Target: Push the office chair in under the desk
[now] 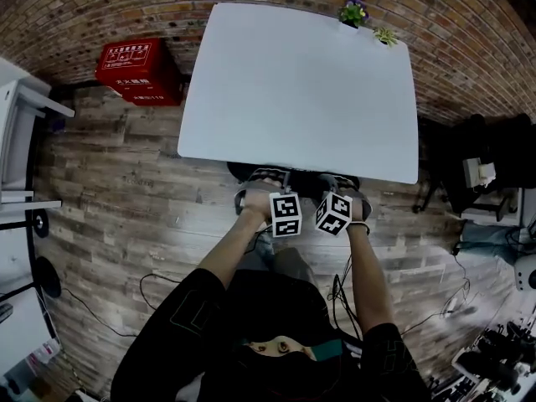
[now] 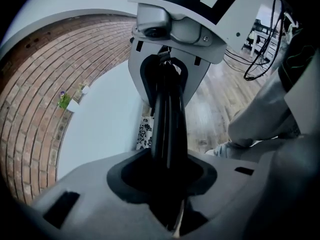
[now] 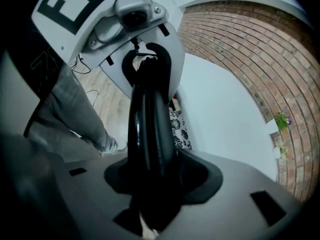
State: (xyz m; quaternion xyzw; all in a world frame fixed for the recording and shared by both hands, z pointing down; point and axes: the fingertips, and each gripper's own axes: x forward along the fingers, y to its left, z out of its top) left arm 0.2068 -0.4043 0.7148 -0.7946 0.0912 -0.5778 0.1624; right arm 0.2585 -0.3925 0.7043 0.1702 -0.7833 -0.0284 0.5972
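Note:
The white desk (image 1: 301, 90) stands against the brick wall. Of the black office chair (image 1: 251, 172), only a dark strip shows at the desk's near edge; the rest is hidden under the top. Both grippers sit side by side on its backrest top. My left gripper (image 1: 272, 189) (image 2: 167, 184) is shut on the black backrest rim (image 2: 167, 119), which runs straight up between its jaws. My right gripper (image 1: 335, 193) (image 3: 155, 184) straddles the same rim (image 3: 150, 119) with its jaws open, and the rim lies between them. A patterned seat cushion (image 2: 146, 131) shows beneath the desk edge.
A red box (image 1: 138, 72) sits on the wooden floor left of the desk. Two small potted plants (image 1: 353, 12) stand at the desk's far edge. White furniture (image 1: 17, 132) lines the left side, dark equipment (image 1: 477, 166) the right. Cables (image 1: 159, 287) lie beside the person's legs.

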